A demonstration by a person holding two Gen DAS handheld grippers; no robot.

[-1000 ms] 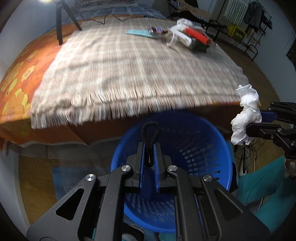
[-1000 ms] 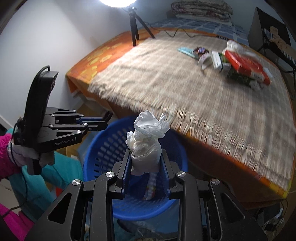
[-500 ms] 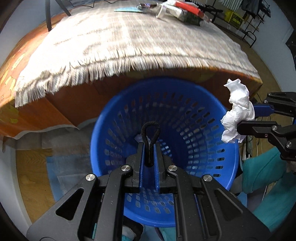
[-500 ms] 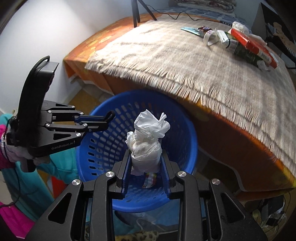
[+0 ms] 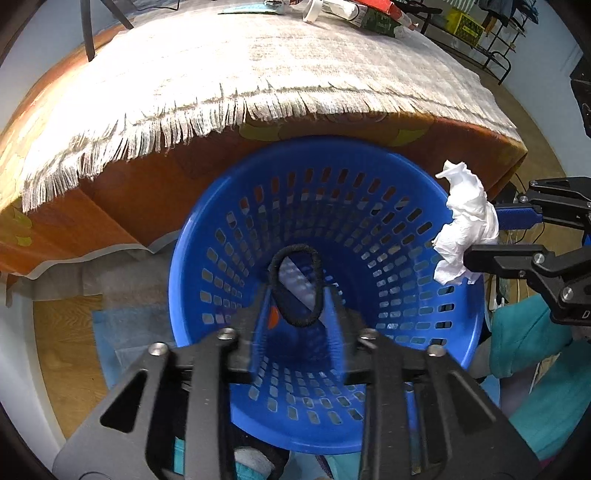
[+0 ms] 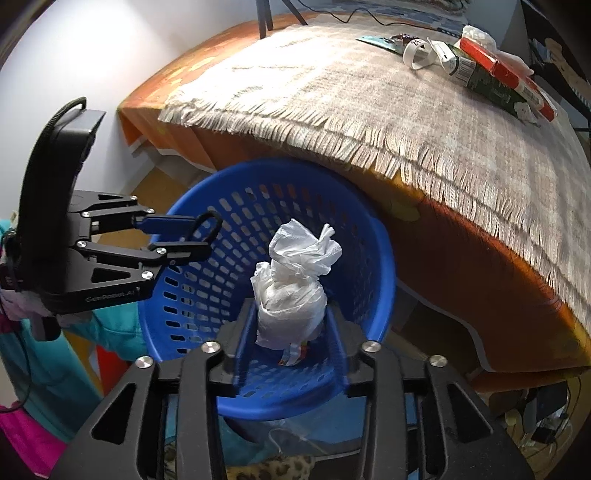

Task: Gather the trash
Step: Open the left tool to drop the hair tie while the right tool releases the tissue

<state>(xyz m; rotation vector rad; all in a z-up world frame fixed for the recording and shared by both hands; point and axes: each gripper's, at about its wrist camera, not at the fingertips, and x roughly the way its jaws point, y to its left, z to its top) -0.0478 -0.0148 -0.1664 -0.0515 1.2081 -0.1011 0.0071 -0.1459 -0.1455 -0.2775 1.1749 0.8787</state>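
Observation:
A blue perforated basket (image 5: 369, 192) (image 6: 380, 258) stands on the floor against the bed. My left gripper (image 5: 295, 295) (image 6: 207, 236) hangs over the basket's mouth with its jaws spread apart. A black hair tie (image 5: 295, 284) (image 6: 210, 229) rounds out loose between its fingers. My right gripper (image 6: 290, 314) (image 5: 476, 236) is over the basket's right rim. Its jaws have started to spread, and the crumpled white tissue (image 6: 295, 280) (image 5: 465, 229) still sits between the fingers. Some trash (image 6: 293, 354) lies at the basket's bottom.
The bed carries a fringed beige plaid blanket (image 5: 258, 74) (image 6: 369, 103) over an orange sheet (image 6: 480, 266). Several more trash items (image 6: 480, 62) (image 5: 354, 11) lie at the blanket's far end. A tripod leg (image 5: 86, 33) stands at the far left. Teal clothing (image 5: 535, 369) lies beside the basket.
Both grippers dropped lower over the basket. My left jaws opened and the hair tie went from a pinched loop to a loose round one. My right jaws widened slightly around the tissue.

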